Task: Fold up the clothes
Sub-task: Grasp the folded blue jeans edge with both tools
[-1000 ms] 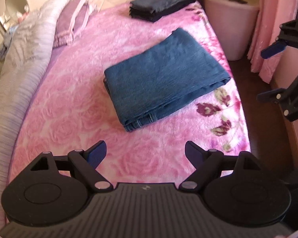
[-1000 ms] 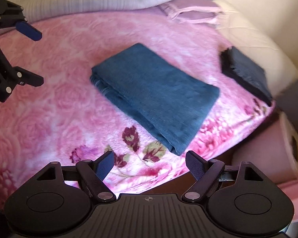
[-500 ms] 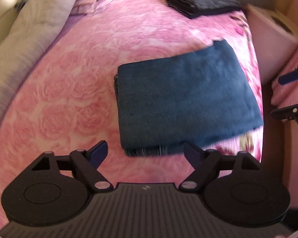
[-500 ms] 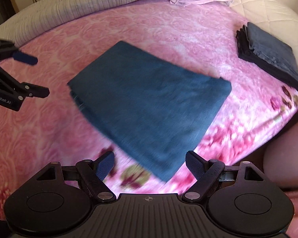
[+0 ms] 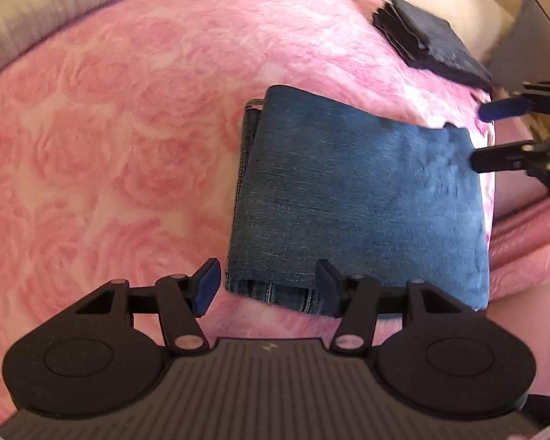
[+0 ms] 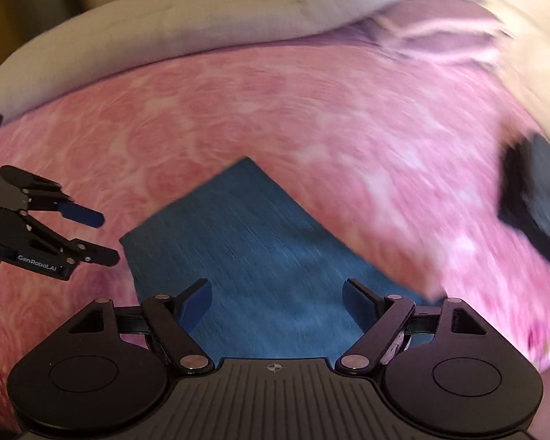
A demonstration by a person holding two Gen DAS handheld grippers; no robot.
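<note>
A folded pair of blue jeans (image 5: 359,201) lies on the pink rose blanket (image 5: 110,146). My left gripper (image 5: 268,288) hovers at the jeans' near hem corner. Its jaws are closing, with the corner between them and neither pad pressing on the cloth. From the right wrist view it shows at the jeans' left corner (image 6: 108,237). My right gripper (image 6: 278,300) stands open low over the jeans (image 6: 260,256), and that view is blurred. In the left wrist view the right gripper (image 5: 479,135) sits at the jeans' far right corner, fingers apart.
A stack of dark folded clothes (image 5: 432,42) rests farther up the bed (image 6: 535,205). A pale striped duvet (image 5: 36,7) runs along the far side, and a purple pillow (image 6: 440,33) lies at the head. The bed's edge drops off just beyond the jeans' right side.
Both grippers have come in close to the jeans, which now fill more of each view. The left gripper's fingers have drawn nearer together and it has rolled. The right gripper's fingers stay wide.
</note>
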